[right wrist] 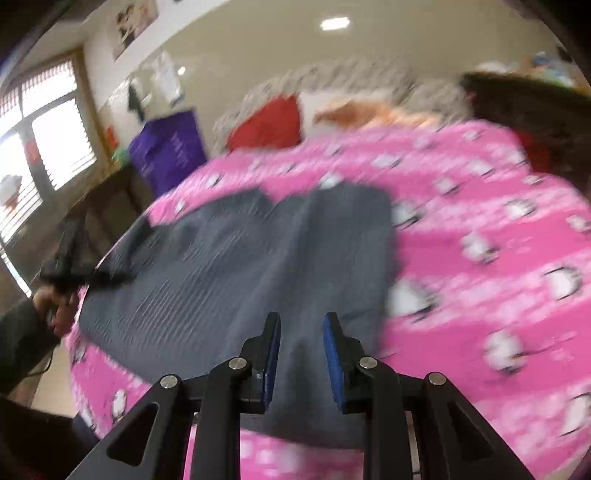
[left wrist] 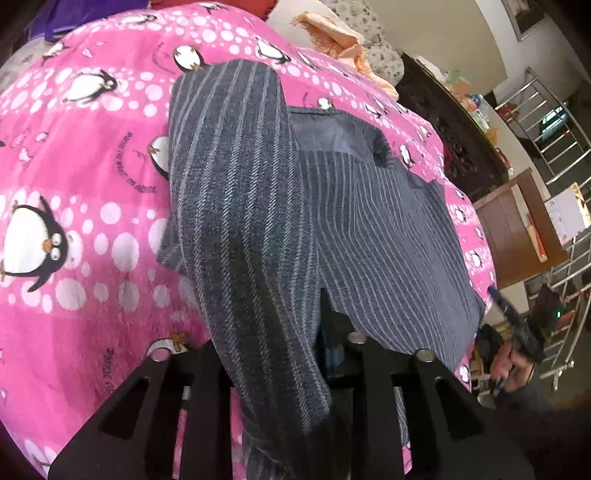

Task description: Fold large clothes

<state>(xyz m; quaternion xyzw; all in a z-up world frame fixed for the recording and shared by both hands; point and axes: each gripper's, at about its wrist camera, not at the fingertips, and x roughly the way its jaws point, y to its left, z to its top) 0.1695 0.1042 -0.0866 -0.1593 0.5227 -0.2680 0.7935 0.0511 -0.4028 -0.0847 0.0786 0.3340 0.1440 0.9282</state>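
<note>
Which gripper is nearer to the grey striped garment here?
Left. The left gripper is clamped on a lifted fold of the grey striped garment. The right gripper hangs open over it, apparently not touching.

Soft daylight from the window (right wrist: 44, 147) and a ceiling light (right wrist: 334, 23) brighten both fisheye views; the right wrist view is motion-blurred, edges curved and dark.
</note>
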